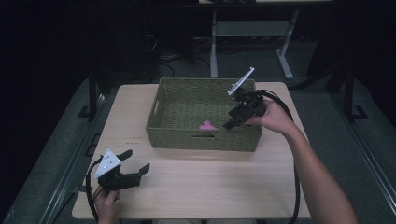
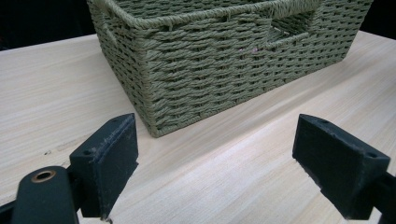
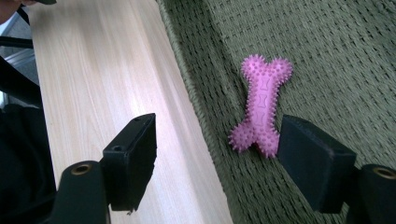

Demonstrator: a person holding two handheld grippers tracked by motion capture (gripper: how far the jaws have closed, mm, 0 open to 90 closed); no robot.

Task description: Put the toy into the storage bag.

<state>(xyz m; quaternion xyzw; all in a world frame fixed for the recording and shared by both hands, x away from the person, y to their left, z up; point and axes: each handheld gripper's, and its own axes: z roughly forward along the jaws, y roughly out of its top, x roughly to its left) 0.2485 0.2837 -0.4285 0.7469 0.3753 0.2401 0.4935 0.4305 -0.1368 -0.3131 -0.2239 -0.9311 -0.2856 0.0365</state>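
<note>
Pink bone toy [image 3: 260,109] lies in basket [image 1: 177,135]; our right claw [image 1: 236,116] hangs wide open, empty, above it. Left claw [image 1: 135,165] open, idle on tabletop [image 1: 210,186]. Likely next: descend, straddle toy.

We see an olive-green woven rectangular basket [image 1: 203,137] with a ropelike plaited weave, and in it a bright pink rubber bone toy [image 3: 261,105] covered in small nubs. The pale wooden tabletop [image 1: 205,179] shows fine straight grain. Both grippers have matte black jaws, and the left gripper [image 1: 135,165] carries a grey plate.
</note>
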